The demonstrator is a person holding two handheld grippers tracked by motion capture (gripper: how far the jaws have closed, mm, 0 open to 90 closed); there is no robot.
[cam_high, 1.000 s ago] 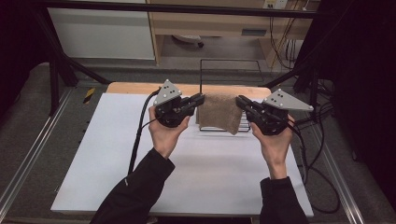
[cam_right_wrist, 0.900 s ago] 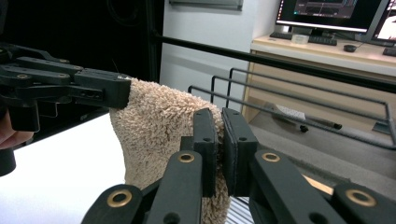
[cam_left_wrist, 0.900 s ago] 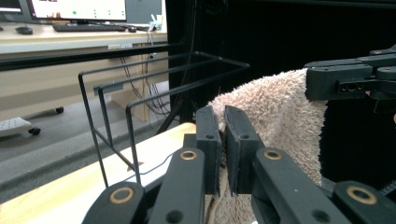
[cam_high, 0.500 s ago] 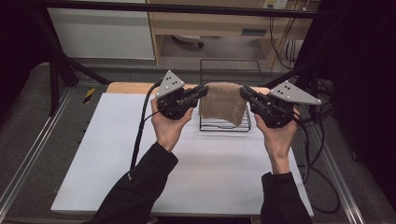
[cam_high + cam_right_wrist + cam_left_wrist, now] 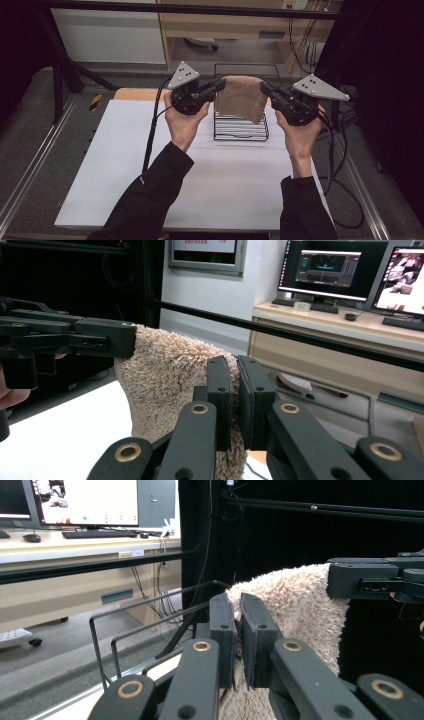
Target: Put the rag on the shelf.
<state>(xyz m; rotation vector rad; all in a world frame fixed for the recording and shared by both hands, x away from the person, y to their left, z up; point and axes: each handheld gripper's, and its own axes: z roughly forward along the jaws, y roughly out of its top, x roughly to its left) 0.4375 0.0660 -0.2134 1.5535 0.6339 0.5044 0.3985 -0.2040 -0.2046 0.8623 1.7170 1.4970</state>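
Towel (image 5: 242,97), a small beige terry cloth, hangs stretched in the air between two hand-held grippers, just above a black wire rack (image 5: 240,129) that stands on the far half of a white table (image 5: 150,170). The left gripper (image 5: 218,86) pinches the cloth's left top corner; the right gripper (image 5: 264,88) pinches the right top corner. In the left gripper view, the black jaws are clamped tight on the fluffy edge (image 5: 280,605), and the right gripper view shows the same firm pinch on the other corner (image 5: 165,375). The lower edge of the cloth droops to a point toward the rack's right side; whether it brushes the wires is hard to tell from above.

Judging by this, the towel is lifted and spread, but it is not yet draped on the rack's tall back rail (image 5: 246,65) or laid down anywhere, so placing and letting go remain.

Open white tabletop lies in front of the rack and to its left. The table's right edge is close beside the right hand, with cables trailing there, and metal rails border both sides.
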